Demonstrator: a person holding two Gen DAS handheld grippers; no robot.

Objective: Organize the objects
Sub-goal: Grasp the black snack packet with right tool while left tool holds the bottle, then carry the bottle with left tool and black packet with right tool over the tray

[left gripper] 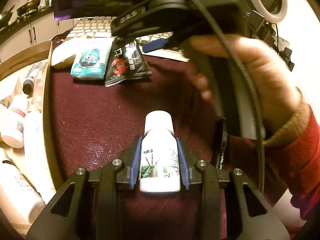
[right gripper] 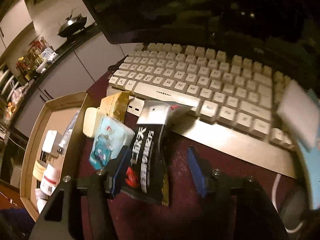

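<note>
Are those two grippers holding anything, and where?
The left gripper clamps the white bottle by its body. The right gripper straddles the black packet, jaws open.

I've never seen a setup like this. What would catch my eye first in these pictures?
Probably the small white plastic bottle with a white cap, clamped between the blue pads of the left gripper over the dark red mat. Next, the black snack packet with a red crab lying between the open jaws of the right gripper, in front of the cream keyboard.
</note>
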